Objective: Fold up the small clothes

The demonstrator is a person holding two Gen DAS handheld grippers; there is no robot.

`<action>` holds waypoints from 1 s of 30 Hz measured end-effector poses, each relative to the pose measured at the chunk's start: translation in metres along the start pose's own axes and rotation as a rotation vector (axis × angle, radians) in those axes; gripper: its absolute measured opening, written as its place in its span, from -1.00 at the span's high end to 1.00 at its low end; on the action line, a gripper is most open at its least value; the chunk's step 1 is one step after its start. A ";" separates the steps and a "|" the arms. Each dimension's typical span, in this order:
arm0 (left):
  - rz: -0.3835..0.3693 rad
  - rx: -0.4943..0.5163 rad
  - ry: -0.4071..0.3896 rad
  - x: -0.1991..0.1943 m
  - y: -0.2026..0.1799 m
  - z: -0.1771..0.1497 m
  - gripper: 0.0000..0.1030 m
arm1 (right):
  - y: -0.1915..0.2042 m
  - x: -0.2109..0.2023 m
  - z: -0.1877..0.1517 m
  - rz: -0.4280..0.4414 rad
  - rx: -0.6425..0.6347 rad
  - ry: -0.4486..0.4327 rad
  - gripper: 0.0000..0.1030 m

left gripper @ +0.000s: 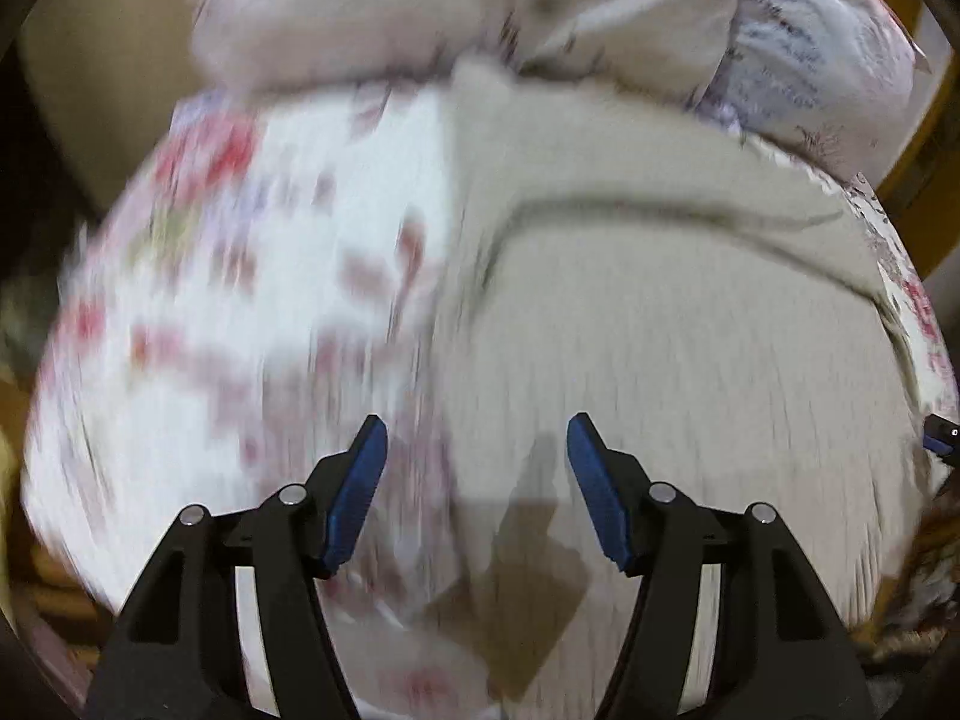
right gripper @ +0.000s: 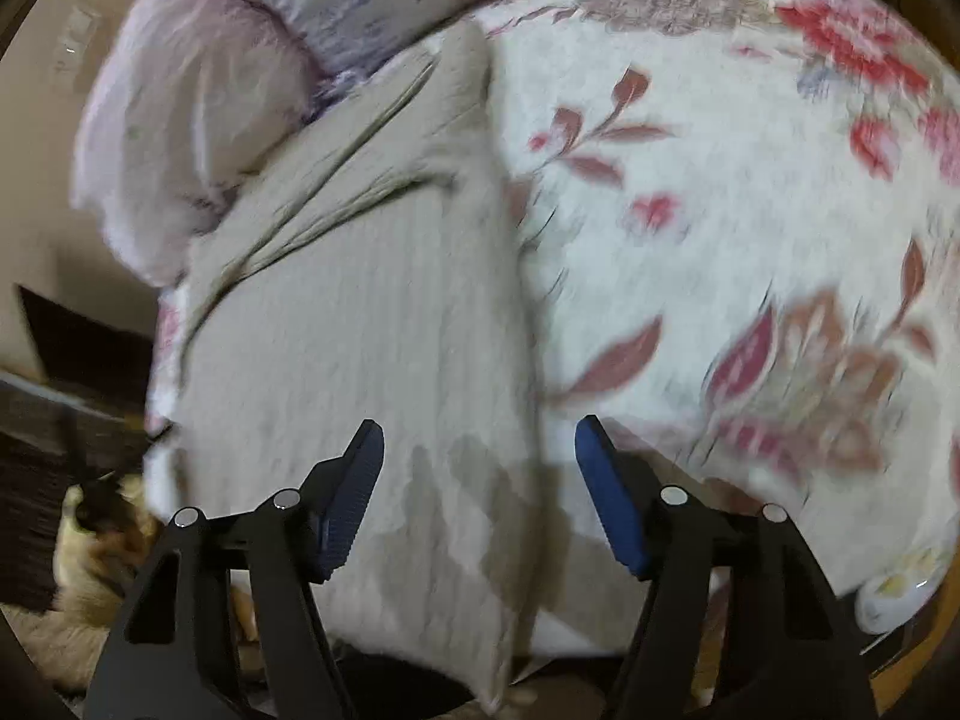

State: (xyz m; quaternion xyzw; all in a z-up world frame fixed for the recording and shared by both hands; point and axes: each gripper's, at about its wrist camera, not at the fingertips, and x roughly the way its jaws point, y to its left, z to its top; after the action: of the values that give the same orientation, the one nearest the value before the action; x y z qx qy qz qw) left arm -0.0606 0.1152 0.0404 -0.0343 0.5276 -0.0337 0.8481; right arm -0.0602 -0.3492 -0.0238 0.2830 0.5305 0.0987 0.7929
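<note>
On the floral bedspread (right gripper: 720,192), we hover over the beige garment (right gripper: 360,324).
Left gripper (left gripper: 477,438) and right gripper (right gripper: 479,441) gape wide, empty; next we must pinch an edge.

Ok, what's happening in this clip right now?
A person with two handheld claws is working on a beige ribbed garment laid on a floral bedspread. Both the left claw and the right claw hang open above the cloth, gripping nothing. The garment lies mostly flat, with creases at its far end near the pillows. Both views are motion-blurred.
</note>
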 end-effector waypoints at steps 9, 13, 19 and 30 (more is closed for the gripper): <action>-0.192 -0.103 0.070 -0.024 -0.011 -0.077 0.64 | -0.010 0.011 -0.046 0.228 0.086 0.227 0.79; -0.295 -0.124 0.107 -0.020 -0.011 -0.063 0.84 | 0.004 0.007 -0.031 0.323 0.083 0.191 0.84; -0.412 -0.105 -0.094 -0.026 -0.006 0.056 0.85 | 0.048 -0.012 0.080 0.468 0.063 -0.090 0.85; -0.235 -0.216 -0.110 0.042 0.047 0.172 -0.45 | 0.040 0.033 0.179 0.252 0.247 -0.231 -0.47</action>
State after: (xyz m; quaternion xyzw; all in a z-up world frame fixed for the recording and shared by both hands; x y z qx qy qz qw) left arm 0.1132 0.1619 0.0740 -0.1886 0.4732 -0.0735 0.8574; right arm 0.1200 -0.3628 0.0222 0.4515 0.4047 0.0985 0.7891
